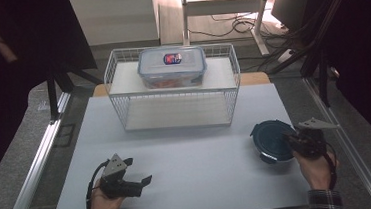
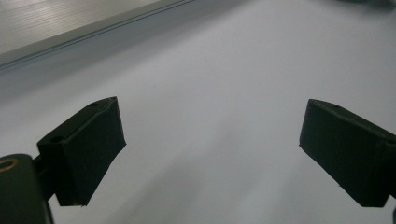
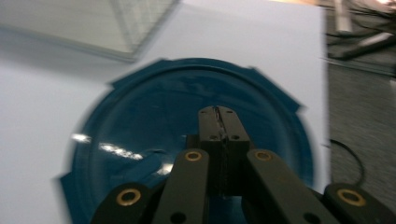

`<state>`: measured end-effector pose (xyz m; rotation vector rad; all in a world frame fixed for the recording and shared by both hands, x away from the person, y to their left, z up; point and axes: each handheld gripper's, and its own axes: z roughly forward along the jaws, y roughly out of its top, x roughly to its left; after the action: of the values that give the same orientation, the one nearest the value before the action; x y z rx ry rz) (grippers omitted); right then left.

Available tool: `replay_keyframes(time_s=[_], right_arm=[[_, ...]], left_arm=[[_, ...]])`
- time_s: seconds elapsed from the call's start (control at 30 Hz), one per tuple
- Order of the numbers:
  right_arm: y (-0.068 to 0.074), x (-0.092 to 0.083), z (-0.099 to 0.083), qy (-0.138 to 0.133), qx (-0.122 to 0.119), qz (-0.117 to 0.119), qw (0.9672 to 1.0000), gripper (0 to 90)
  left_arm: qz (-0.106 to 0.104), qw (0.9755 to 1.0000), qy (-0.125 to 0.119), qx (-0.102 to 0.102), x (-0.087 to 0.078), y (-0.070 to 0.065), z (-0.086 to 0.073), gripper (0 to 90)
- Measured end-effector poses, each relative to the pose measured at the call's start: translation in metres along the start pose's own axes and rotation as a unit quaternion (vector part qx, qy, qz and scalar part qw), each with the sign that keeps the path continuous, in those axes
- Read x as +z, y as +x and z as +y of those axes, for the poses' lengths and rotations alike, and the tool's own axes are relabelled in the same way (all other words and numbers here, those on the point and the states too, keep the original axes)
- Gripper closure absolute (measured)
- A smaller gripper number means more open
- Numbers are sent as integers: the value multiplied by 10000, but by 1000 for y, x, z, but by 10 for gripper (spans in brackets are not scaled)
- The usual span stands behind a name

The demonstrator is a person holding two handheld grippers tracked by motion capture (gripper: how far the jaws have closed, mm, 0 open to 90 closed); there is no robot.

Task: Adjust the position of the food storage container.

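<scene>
Right now: right hand-held gripper (image 3: 219,112) jaws together over round blue lid (image 3: 154,116) at four o'clock on counter (image 1: 188,159); left hand-held gripper (image 2: 210,149) jaws apart, at seven o'clock.

Left gripper (image 1: 140,183): black body, grey three-cornered plate on top, black cable looping off at wrist. Pads (image 2: 88,149) blocky, matte black, small holes in top faces. Right gripper (image 3: 218,114): black linkage arms, brass-coloured rivets at pivots, grey plate on top, black cable by hand. Right sleeve (image 1: 325,201): dark plaid cuff.
</scene>
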<state>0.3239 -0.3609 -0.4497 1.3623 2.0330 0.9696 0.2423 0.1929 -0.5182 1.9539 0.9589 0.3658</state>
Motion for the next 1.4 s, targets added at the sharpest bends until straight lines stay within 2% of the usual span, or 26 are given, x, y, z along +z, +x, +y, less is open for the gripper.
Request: replay_keyframes(time_s=[0.2, 0.47, 0.6, 0.7, 0.8, 0.93, 1.07, 1.13, 1.4], right_arm=[[-29, -2, -2, -56, 197, -558, 9982, 893], [-49, 14, -6, 93, 444, -715, 9964, 892], [-51, 19, -8, 173, 506, -619, 9966, 893], [-50, 22, -8, 187, 502, -678, 9963, 895], [-47, 22, -7, 187, 439, -752, 9960, 896], [-44, 23, -7, 172, 495, -660, 9964, 897], [-30, 28, -4, 170, 486, -386, 9979, 897], [-27, 29, -4, 168, 456, -333, 9983, 897], [13, 41, 4, 219, 313, 237, 9990, 897]], left_arm=[[-8, 10000, 5, -32, 1, 1, 0, 61], [0, 10000, 17, -27, 1, 2, -1, 62], [-16, 10000, 23, -36, 2, 2, -1, 63], [-28, 10000, 34, -41, 2, 1, -1, 64], [-38, 10000, 52, -35, 3, 1, -1, 64], [-42, 10000, 74, -12, 4, 1, 0, 65], [-49, 10000, 85, -8, 4, 1, 0, 65], [-52, 9999, 90, 3, 5, 1, 0, 65], [-39, 9999, 96, 16, 4, 0, 0, 65]])
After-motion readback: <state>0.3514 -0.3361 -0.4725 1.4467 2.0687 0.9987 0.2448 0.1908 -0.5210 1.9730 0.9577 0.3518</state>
